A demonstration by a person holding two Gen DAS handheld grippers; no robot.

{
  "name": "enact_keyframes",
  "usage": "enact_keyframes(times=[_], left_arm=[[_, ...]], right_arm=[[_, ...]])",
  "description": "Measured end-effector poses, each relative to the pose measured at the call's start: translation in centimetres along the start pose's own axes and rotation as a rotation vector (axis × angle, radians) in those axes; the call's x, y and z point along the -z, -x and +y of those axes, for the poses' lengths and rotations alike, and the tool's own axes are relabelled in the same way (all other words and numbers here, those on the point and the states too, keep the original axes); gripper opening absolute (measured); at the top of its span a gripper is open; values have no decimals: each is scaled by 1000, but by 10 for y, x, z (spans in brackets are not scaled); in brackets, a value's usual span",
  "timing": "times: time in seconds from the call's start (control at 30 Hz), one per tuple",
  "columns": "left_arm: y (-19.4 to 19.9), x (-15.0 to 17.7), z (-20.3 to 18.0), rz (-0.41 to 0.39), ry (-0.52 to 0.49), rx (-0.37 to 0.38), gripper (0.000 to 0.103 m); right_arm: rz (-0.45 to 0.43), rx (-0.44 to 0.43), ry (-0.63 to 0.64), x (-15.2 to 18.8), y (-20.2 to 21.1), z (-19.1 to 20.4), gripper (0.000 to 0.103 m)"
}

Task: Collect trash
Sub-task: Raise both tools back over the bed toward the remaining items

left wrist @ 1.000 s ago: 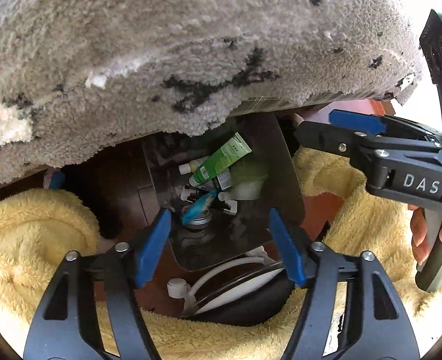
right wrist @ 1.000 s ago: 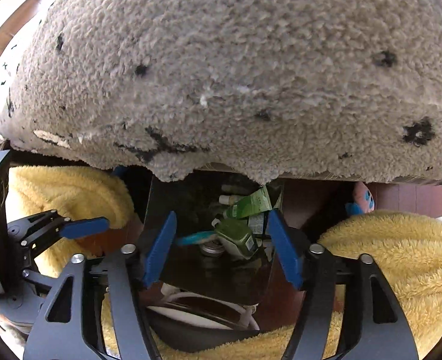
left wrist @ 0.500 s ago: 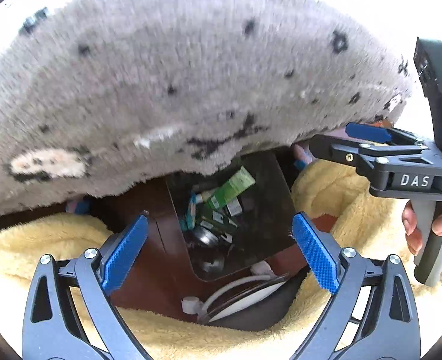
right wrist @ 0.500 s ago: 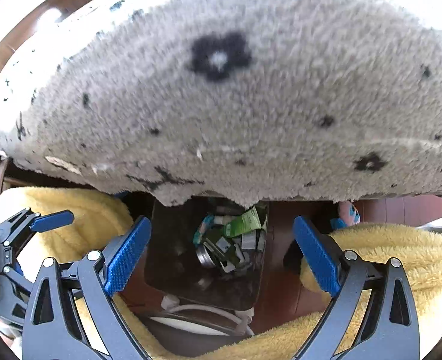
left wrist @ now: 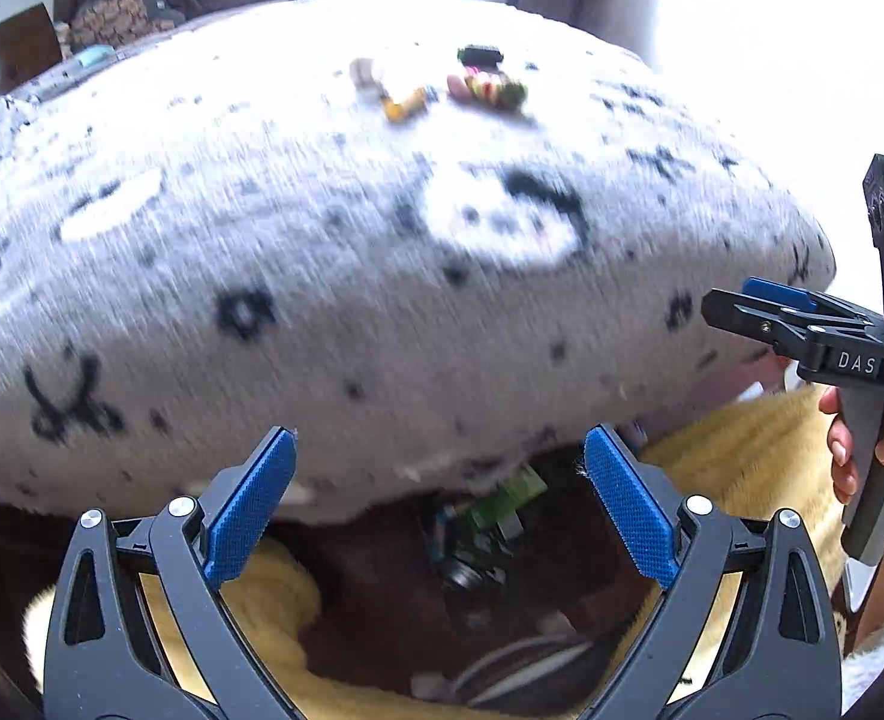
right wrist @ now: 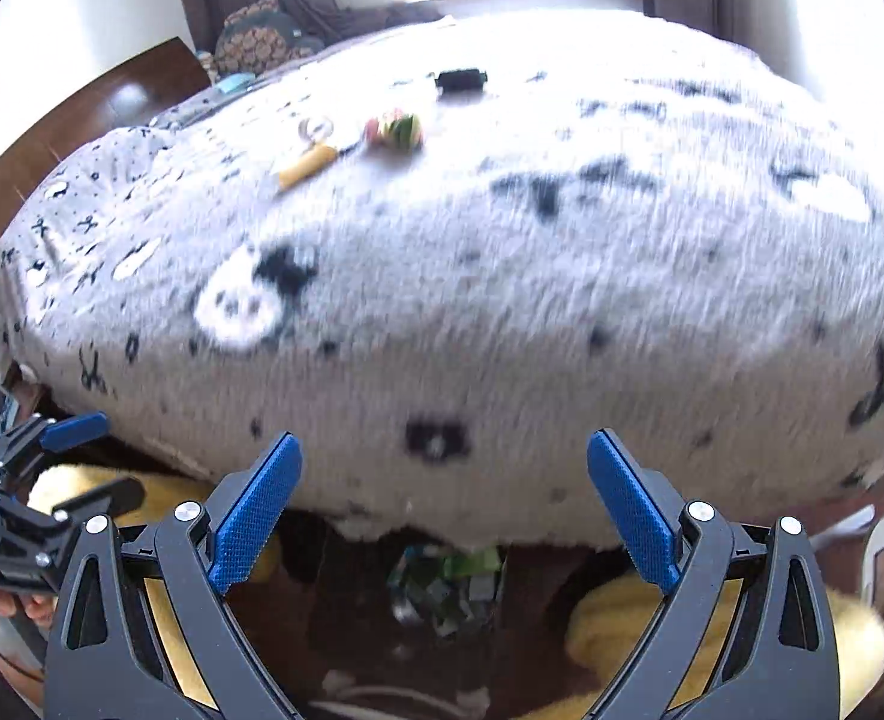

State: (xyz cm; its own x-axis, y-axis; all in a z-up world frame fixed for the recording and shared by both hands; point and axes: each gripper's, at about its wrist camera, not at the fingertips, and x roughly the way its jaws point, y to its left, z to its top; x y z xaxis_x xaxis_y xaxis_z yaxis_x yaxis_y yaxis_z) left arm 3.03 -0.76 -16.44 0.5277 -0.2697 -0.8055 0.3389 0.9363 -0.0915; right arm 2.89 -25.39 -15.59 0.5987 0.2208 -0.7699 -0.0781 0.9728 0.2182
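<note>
A dark bin (left wrist: 574, 552) (right wrist: 352, 600) stands on the floor under the bed's edge, holding a pile of trash (left wrist: 484, 528) (right wrist: 448, 588) with a green tube on top. On the grey patterned blanket (left wrist: 382, 300) (right wrist: 502, 330) far ahead lie a yellow tube (left wrist: 405, 108) (right wrist: 304, 168), a colourful wrapper (left wrist: 490, 90) (right wrist: 394, 131) and a small black item (left wrist: 481, 55) (right wrist: 460, 79). My left gripper (left wrist: 439, 450) (right wrist: 112, 456) is open and empty above the bin. My right gripper (right wrist: 442, 450) (left wrist: 742, 303) is also open and empty beside it.
Yellow fluffy fabric (left wrist: 742, 468) (right wrist: 622, 618) lies on both sides of the bin. A white cord on a dark round object (left wrist: 502, 666) sits in front of the bin. A brown headboard (right wrist: 112, 114) and cushions (right wrist: 256, 36) stand at the bed's far left.
Both grippers have risen and tilted upward, and their jaws have spread wider. The top of the bed with its small items has come into view, and the bin has dropped low in both views.
</note>
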Motion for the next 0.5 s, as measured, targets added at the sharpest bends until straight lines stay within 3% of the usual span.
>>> enact_keyframes(times=[0.27, 0.5], left_arm=[[-5, -52, 24, -62, 14, -35, 92], [-37, -102, 32, -68, 8, -46, 91]], right_arm=[[-57, 33, 3, -53, -10, -4, 96], [-64, 41, 24, -100, -46, 5, 96]])
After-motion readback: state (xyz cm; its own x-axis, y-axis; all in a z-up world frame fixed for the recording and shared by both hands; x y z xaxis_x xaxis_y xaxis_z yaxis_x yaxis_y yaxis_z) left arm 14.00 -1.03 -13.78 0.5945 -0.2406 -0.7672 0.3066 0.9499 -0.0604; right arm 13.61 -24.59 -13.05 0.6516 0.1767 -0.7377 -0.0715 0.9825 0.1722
